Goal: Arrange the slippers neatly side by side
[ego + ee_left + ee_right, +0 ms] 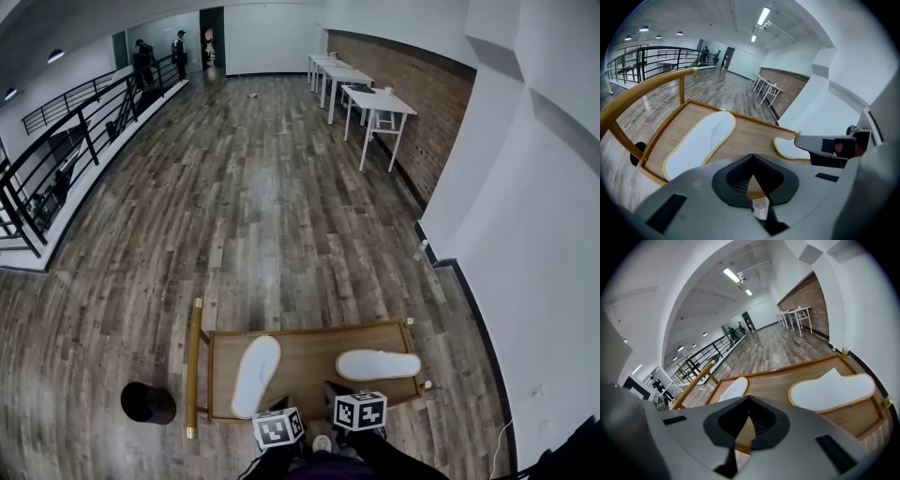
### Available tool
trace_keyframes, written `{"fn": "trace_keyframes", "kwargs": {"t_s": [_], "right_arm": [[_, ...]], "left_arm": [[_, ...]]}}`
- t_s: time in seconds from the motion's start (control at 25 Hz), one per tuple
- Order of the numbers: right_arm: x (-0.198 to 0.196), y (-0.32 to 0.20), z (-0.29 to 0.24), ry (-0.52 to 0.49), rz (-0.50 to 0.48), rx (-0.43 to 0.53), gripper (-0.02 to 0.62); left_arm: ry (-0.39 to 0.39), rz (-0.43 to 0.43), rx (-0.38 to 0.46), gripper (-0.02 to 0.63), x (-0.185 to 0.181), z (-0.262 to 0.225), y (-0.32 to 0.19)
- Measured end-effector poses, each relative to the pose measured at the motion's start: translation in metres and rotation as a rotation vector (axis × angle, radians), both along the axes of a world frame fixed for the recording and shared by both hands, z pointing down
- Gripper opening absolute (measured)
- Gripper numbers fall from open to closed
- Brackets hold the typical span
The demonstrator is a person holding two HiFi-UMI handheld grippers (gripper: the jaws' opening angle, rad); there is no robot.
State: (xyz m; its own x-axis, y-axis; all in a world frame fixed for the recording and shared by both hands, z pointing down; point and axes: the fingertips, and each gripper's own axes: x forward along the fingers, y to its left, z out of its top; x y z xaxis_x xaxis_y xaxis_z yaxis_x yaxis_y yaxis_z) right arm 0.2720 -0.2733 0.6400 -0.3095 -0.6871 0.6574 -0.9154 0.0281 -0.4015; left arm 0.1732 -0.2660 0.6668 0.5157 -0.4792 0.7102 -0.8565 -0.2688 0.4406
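Two white flat slippers with tan edging on low wooden raised-rim counter (309, 330), not parallel.
- Left slipper (256, 375): long axis pointing away from person, slightly slanted.
- Right slipper (378, 365): lying crosswise, apart from the other.
- Left gripper (751, 159) and right gripper (747, 401): at near rim, jaws clenched, nothing between.
- Crosswise slipper ahead-right of right gripper, nearer that hand; probably needs turning.
- Head view gives angle between axes.
- Right gripper view alone shows raised upper flap.

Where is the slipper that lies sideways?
In the head view, the sideways slipper lies on the right side of the wooden tray, apart from the other slipper at its left.
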Motion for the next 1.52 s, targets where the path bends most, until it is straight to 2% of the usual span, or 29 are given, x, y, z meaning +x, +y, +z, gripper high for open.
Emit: {"fn": "trace_keyframes", "kwargs": {"t_s": [0.24,0.36,0.48,0.68,0.84,0.88,1.04,1.24,1.36,1.52], "right_arm": [[0.025,0.000,0.001,-0.005,0.010,0.011,-0.003],[0.044,0.000,0.002,0.020,-0.044,0.023,-0.003],[0.080,-0.003,0.005,0.124,-0.157,0.022,-0.002],[0.149,-0.021,0.005,0.419,-0.375,-0.009,0.011],[0.169,-0.033,0.021,0.596,-0.638,-0.096,0.084],[0.170,-0.034,0.028,0.625,-0.713,-0.124,0.085],[0.171,-0.030,0.055,0.687,-0.961,-0.231,0.098],[0.181,-0.025,0.078,0.742,-1.145,-0.362,0.099],[0.181,-0.024,0.087,0.725,-1.186,-0.410,0.099],[0.180,-0.021,0.097,0.684,-1.175,-0.442,0.098]], "left_arm": [[-0.012,0.042,0.003,0.000,0.018,0.004,0.004],[-0.017,0.063,0.006,0.000,0.023,0.004,0.006],[-0.029,0.066,0.009,0.000,0.022,0.006,0.006],[-0.045,0.043,-0.013,0.000,0.011,0.016,0.009],[-0.051,0.016,-0.029,0.000,0.004,0.017,0.010],[-0.047,0.005,-0.031,0.000,0.002,0.014,0.009],[-0.064,-0.025,-0.036,0.000,-0.009,0.014,0.003],[-0.066,-0.060,-0.044,0.000,-0.015,0.015,0.001],[-0.071,-0.078,-0.051,0.000,-0.018,0.018,-0.001],[-0.086,-0.090,-0.058,0.000,-0.022,0.019,-0.003]]}}
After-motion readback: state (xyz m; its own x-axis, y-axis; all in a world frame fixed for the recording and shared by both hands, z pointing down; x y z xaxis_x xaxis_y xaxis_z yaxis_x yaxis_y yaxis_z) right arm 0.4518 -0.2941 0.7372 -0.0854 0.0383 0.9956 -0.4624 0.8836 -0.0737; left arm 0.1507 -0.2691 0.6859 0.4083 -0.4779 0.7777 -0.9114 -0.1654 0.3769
